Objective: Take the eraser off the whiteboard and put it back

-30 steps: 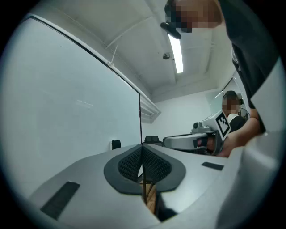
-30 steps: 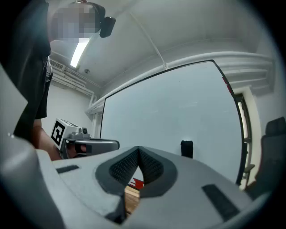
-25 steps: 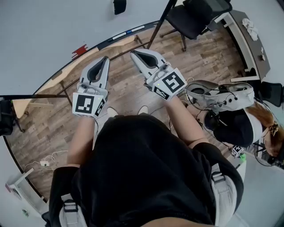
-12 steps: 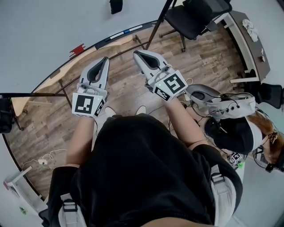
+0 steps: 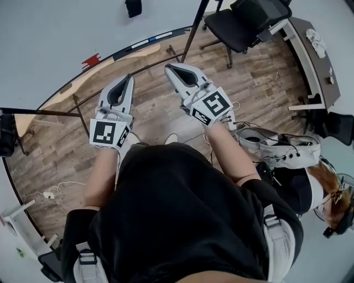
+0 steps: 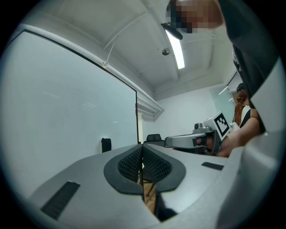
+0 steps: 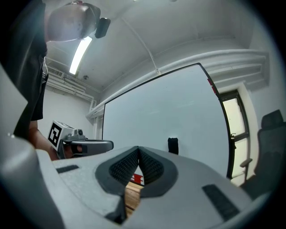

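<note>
Eraser (image 5: pixel 133 8) on far whiteboard (image 5: pixel 50 33), left gripper (image 5: pixel 129 78) and right gripper (image 5: pixel 169 68) level, side by side, pointing toward it, well apart from it, both sets of fingers closed together, empty

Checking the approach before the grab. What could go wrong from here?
1. Left gripper and right gripper are both shut and empty. Reaching the eraser on the whiteboard like that could knock it off instead of gripping it.
2. Dark stand legs stick out across the floor in front of the board: a trip risk.
3. A second person is close on the right; a wide swing could hit them.
</note>
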`<state>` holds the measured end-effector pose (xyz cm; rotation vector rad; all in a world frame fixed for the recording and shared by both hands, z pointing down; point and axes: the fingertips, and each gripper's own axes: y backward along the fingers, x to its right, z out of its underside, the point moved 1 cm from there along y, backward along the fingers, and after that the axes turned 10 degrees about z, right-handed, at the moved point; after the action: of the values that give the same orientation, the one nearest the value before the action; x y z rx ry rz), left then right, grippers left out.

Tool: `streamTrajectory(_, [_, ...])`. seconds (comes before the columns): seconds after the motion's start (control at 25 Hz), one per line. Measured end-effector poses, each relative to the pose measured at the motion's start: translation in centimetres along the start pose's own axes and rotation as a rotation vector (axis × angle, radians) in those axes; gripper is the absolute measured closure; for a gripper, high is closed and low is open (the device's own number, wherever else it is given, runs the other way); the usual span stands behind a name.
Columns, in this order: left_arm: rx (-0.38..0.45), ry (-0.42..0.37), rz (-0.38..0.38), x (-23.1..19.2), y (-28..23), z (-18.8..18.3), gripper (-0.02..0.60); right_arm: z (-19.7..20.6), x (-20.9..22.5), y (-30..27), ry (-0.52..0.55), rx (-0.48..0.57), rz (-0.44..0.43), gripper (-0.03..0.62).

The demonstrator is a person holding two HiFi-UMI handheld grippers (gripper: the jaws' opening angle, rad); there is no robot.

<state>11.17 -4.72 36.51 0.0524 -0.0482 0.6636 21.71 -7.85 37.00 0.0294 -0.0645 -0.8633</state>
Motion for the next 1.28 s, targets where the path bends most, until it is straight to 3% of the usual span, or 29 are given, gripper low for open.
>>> streamTrajectory(0.2, [-0.013,-0.006,-0.026,1.2,-0.5,0.4,0.586,0.3,1.2,0.8,-0.02,0.0,-0.024,0.592])
streamTrajectory(0.48, [-0.012,0.002,-0.031,-0.7,-2.0,1.2,0.586,1.6,2.5,-1.0,-0.036,-0.019,-0.029,0.592])
streamTrajectory(1.28, [0.015,0.019,0.025,-15.8,-8.3,2.3,0.586,2.2,6.2,-16.7,0.018,-0.074,-0.018,0.591])
